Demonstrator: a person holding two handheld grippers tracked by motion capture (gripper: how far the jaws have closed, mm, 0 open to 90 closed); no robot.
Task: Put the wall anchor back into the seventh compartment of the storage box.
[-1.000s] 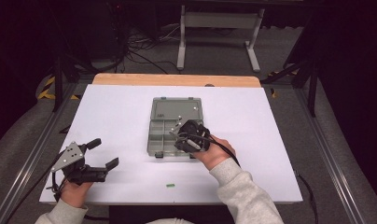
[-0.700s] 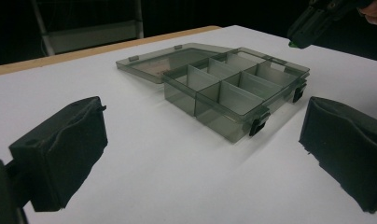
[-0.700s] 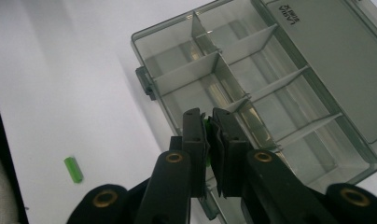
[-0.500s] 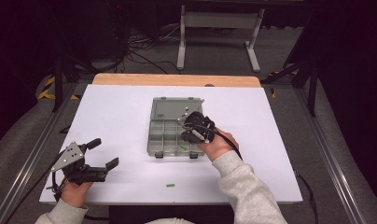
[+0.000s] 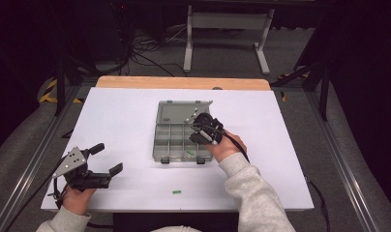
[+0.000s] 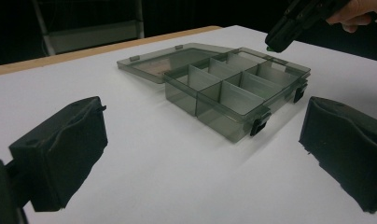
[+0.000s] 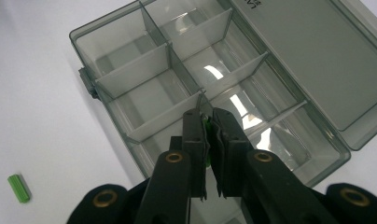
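Since a second ago the right gripper (image 5: 199,129) has slid from the box's near right corner up over its right side, toward the hinged lid, while the left gripper (image 5: 102,159) has kept its place well left of the box. From the right gripper view the right gripper's (image 7: 206,128) jaws are closed on a small green peg (image 7: 206,127), just a sliver of green showing between the pads, and they hang above the middle compartments of the box (image 7: 130,60). In the left gripper view the same tip shows a green speck over the box's far right edge, not touching it. That grey clear box (image 5: 170,145) sits open on the white table (image 5: 121,111), lid (image 5: 176,112) folded flat behind it, two black latches on its near wall. A second green peg (image 5: 176,192) lies on the table in front of the box, well apart from it. Left gripper jaws stand wide apart with nothing between them, facing the box (image 6: 233,88) from low on the table.
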